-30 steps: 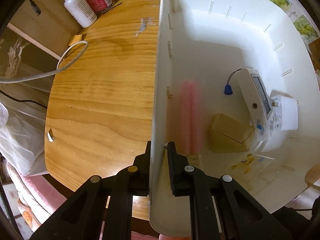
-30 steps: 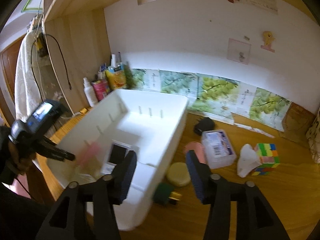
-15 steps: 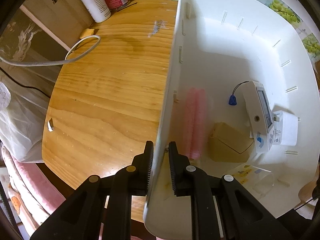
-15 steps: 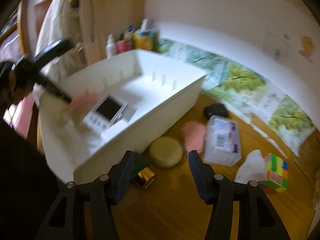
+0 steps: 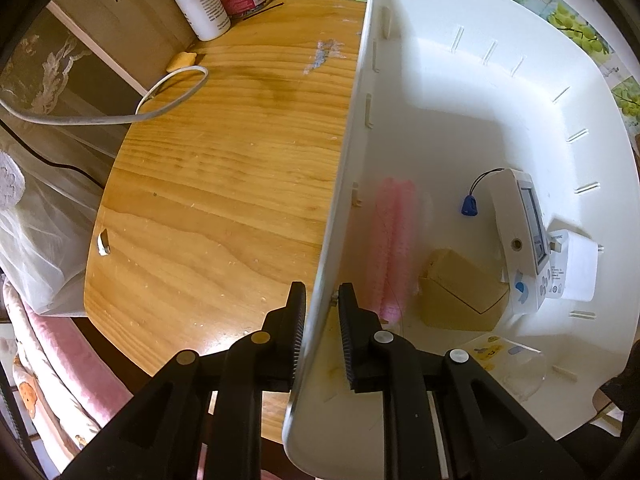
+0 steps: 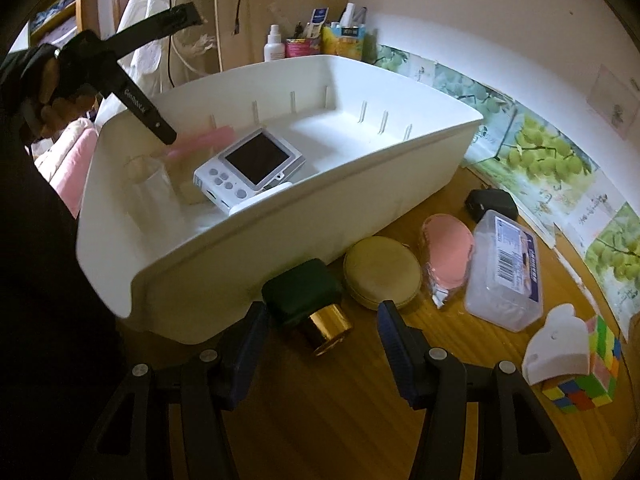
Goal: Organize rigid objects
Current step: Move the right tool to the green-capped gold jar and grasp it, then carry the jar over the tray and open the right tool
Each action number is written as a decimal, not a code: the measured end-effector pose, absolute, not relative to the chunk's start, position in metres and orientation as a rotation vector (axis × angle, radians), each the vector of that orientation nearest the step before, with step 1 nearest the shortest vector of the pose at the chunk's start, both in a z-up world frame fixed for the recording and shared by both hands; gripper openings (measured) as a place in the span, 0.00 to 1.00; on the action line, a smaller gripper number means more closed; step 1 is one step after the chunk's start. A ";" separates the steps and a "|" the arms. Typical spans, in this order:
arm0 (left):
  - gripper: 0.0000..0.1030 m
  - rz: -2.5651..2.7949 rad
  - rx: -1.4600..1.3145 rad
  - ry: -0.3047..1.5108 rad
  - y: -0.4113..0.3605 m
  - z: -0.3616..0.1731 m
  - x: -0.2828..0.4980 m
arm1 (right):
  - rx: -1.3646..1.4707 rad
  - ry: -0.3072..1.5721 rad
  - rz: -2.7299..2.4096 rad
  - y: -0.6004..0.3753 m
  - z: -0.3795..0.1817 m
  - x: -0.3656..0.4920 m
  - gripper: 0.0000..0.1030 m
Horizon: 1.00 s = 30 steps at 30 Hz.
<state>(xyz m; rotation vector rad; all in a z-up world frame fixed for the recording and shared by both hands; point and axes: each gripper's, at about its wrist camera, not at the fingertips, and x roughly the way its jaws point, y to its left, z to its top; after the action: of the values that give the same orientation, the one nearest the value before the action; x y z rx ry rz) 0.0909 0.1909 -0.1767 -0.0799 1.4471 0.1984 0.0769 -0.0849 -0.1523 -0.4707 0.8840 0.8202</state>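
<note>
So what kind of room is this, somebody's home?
Most likely a home, perhaps a bedroom corner: a wooden table against a wall, toiletry bottles at the back, pink bedding beside the table, and a white bin of household odds and ends.

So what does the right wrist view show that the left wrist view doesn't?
Right wrist only: items outside the bin, a green gold-capped bottle between the open right hand-held gripper, a round tin, a clear box, a puzzle cube.
Left wrist only: left hand-held gripper straddling the wall, a white cable.
Both: white bin, white device.
</note>
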 end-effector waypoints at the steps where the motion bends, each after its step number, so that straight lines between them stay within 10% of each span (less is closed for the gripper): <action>1: 0.17 0.199 -0.084 1.448 0.192 -0.177 0.092 | -0.473 0.886 0.824 -0.085 -0.154 0.078 0.55; 30: 0.17 0.200 -0.083 1.445 0.190 -0.177 0.092 | -0.254 0.799 0.779 -0.104 -0.085 0.068 0.39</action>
<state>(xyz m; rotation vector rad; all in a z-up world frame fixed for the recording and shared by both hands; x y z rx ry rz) 0.0918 0.1903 -0.1766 -0.0830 1.4447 0.1997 0.0675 -0.1040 -0.0852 -0.2536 0.7995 0.7792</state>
